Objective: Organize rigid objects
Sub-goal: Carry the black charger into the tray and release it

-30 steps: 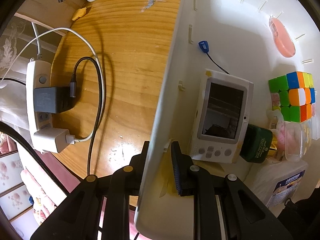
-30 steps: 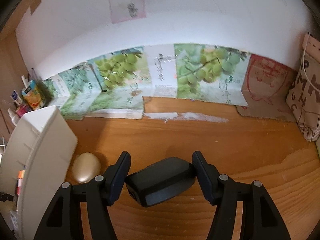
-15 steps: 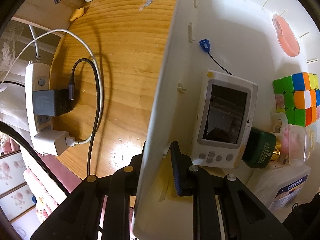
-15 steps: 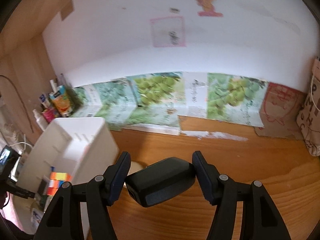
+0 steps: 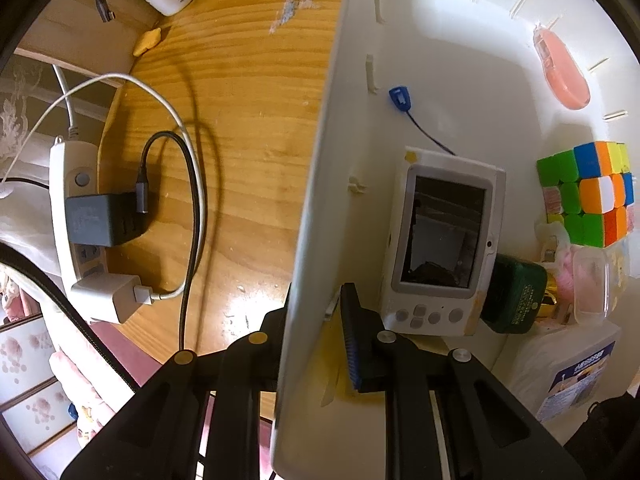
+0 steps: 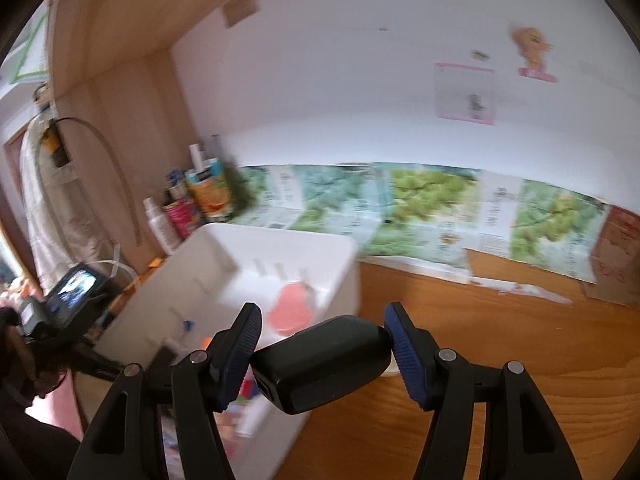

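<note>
Right wrist alone shows right tool (image 6: 322, 354) gripping black case (image 6: 320, 364).

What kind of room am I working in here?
Probably a home desk nook: a wooden desktop with a loaded power strip, bottles and cartons against the wall, and stickers above.

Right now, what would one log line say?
left gripper: clamps white bin wall | right gripper: holds black case by bin
</note>
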A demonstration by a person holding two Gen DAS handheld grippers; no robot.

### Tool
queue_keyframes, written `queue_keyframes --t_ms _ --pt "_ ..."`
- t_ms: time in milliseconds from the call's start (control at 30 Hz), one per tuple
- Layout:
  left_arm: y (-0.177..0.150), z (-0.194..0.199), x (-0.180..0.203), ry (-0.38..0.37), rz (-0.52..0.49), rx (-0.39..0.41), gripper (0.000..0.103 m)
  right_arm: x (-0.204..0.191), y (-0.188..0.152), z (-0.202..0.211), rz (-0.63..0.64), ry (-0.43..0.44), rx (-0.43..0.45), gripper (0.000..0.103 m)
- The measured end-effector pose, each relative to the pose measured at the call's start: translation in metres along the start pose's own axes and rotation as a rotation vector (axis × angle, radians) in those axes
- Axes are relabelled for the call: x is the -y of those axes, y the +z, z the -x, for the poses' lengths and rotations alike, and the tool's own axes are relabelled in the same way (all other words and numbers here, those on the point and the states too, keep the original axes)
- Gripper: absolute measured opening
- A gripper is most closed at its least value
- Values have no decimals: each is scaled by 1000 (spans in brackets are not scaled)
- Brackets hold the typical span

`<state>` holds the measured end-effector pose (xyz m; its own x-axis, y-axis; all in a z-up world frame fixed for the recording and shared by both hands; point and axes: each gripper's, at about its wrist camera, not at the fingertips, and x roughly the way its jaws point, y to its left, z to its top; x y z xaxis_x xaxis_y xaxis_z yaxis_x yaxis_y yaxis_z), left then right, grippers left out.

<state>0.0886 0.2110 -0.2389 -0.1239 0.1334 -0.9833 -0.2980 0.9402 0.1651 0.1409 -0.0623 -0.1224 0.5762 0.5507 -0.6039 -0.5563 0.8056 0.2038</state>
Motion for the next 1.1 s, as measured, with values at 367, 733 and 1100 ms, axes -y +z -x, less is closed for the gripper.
queue_keyframes --t_ms 367,733,1100 --pt "0 6 -4 -13 -5 9 20 -76 -8 -9 140 201 -52 64" --pt "-15 2 -17 -24 4 13 20 -120 -11 -7 256 321 -54 65" --pt "-13 6 -11 -8 0 19 20 -97 -9 -1 221 250 -27 79"
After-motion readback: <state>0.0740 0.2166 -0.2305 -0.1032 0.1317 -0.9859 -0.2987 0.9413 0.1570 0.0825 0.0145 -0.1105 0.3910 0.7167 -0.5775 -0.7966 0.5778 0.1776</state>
